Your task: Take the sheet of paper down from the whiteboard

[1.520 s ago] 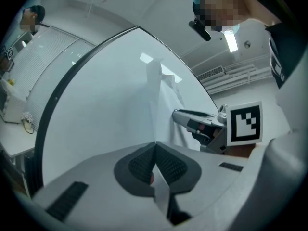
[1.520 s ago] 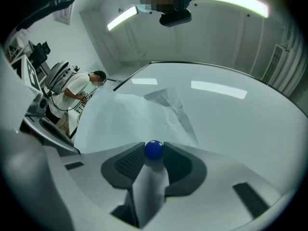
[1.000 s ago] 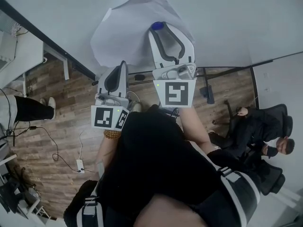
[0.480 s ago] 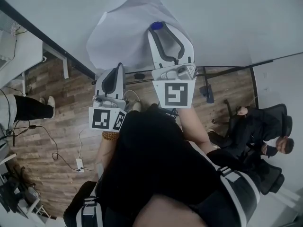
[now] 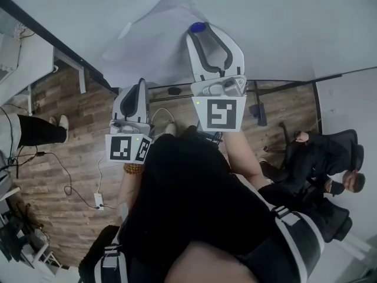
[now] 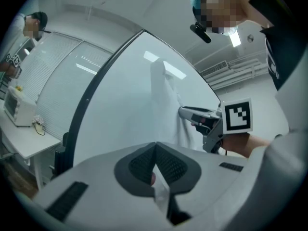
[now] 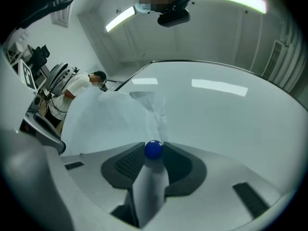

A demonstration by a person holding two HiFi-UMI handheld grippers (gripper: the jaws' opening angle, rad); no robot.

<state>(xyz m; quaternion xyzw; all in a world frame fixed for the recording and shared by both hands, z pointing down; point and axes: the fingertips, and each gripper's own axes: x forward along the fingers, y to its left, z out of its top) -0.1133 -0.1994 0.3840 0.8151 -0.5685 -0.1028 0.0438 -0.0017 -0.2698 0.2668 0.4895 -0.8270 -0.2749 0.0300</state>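
Observation:
The white sheet of paper (image 5: pixel 154 47) hangs crumpled off the whiteboard (image 5: pixel 277 22). My right gripper (image 5: pixel 199 30) is up against the board, shut on a blue round magnet (image 5: pixel 197 26) with a strip of the sheet caught between its jaws; the right gripper view shows the magnet (image 7: pixel 154 149) at the jaw tips. My left gripper (image 5: pixel 139 87) is lower and to the left, shut on the sheet's lower edge. In the left gripper view a sliver of paper (image 6: pixel 160 184) sits pinched between the shut jaws, and the right gripper (image 6: pixel 186 113) shows at the sheet.
The whiteboard's black frame (image 5: pixel 59 49) runs down the left, its stand (image 5: pixel 257 108) on the wooden floor. A person sits in a chair (image 5: pixel 330 164) at the right. Another person's legs (image 5: pixel 32 133) and a power strip (image 5: pixel 98 201) are at the left.
My left gripper has moved down and left with the paper's edge, drawing the sheet out wider from the board. The right gripper has stayed at the blue magnet.

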